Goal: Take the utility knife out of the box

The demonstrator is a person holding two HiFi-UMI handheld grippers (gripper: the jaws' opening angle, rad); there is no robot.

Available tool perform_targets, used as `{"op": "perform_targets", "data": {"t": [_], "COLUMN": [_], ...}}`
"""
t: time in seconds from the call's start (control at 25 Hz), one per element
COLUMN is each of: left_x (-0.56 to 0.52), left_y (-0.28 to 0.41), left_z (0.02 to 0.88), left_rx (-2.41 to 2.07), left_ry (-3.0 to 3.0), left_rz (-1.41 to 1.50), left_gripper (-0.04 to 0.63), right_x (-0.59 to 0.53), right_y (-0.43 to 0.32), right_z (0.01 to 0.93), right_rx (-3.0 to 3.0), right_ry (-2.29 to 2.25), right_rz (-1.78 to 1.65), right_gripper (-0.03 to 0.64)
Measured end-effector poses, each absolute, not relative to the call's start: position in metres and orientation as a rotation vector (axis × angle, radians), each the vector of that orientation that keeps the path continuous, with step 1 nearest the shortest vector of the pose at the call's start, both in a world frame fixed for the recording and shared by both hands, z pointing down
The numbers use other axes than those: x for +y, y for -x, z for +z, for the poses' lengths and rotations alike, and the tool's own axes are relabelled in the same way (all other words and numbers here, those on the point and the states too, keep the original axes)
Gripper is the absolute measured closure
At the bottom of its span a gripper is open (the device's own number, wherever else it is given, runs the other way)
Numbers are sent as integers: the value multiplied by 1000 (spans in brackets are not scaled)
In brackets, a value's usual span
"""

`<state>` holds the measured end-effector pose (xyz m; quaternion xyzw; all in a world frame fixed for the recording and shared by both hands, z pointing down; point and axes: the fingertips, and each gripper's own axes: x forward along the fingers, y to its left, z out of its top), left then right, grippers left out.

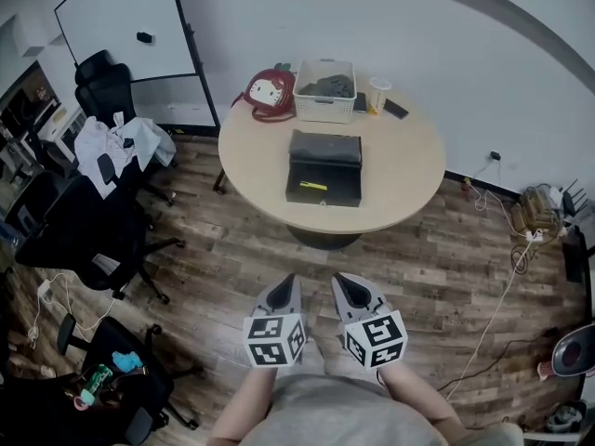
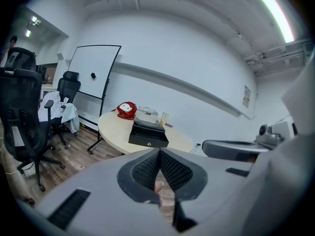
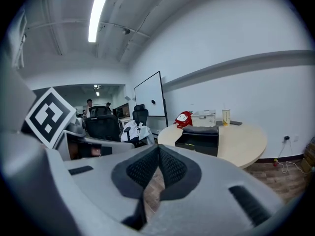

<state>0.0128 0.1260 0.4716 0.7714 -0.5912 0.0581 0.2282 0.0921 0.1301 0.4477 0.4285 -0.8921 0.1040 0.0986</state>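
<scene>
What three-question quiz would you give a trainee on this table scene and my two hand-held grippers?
1. True or false: the left hand-held gripper and the right hand-held gripper are both shut and empty.
2. In the head view, what sits just left of the white basket? A) red bag B) laptop C) kettle
3. Does either gripper touch the black box on the round table?
Key: 1 true; 2 A; 3 no, both are short of the table.

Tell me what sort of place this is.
Most likely an office or a small meeting area. A whiteboard on a stand is against the wall, black swivel office chairs are grouped at one side, and a round table stands on wood-look flooring.
</scene>
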Motion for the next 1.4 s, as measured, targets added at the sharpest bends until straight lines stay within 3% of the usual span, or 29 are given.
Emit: {"op": "perform_targets", "data": {"t": [0.88, 1.4], "left_x": [-59, -104], "left_y": [53, 61], "left_z": [479, 504], "left_rx": [-1494, -1428], "left_ry": [-2204, -2175], "left_rz": [226, 273], "left_gripper": [592, 592], "right_x": [-56, -117], "right_y": [-19, -27], "right_z": [445, 470], "right_rx": [-2595, -2495], "right_ry": [-1325, -1303], "right_rz": [315, 332], "right_gripper": [617, 617]}}
